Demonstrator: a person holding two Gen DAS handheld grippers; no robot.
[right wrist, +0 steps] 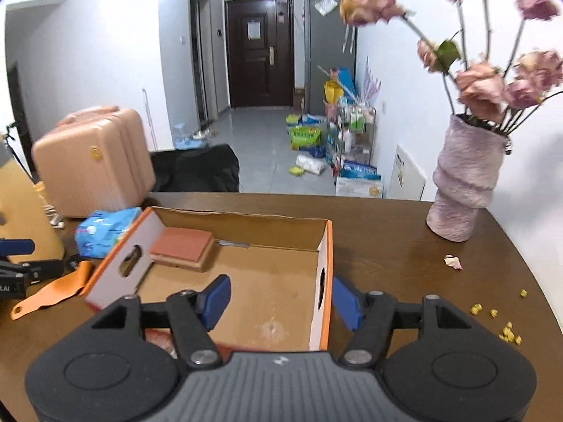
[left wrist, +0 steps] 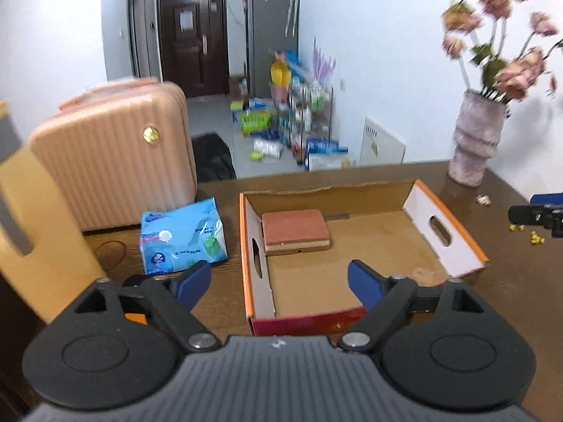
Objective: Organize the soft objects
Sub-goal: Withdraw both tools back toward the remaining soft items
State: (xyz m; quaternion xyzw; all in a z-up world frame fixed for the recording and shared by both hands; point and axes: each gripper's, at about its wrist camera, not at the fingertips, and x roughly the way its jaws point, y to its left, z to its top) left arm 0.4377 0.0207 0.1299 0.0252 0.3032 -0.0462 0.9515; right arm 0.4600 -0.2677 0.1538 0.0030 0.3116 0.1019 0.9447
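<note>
An open cardboard box with orange edges sits on the brown table; it also shows in the right wrist view. A red-topped sponge lies flat in its far left corner, also seen in the right wrist view. A blue tissue pack lies on the table left of the box, partly hidden in the right wrist view. My left gripper is open and empty above the box's near left wall. My right gripper is open and empty astride the box's right wall.
A pink suitcase stands at the table's back left. A pink vase of dried flowers stands at the back right. Yellow crumbs and a petal lie at the right. An orange strip lies left of the box.
</note>
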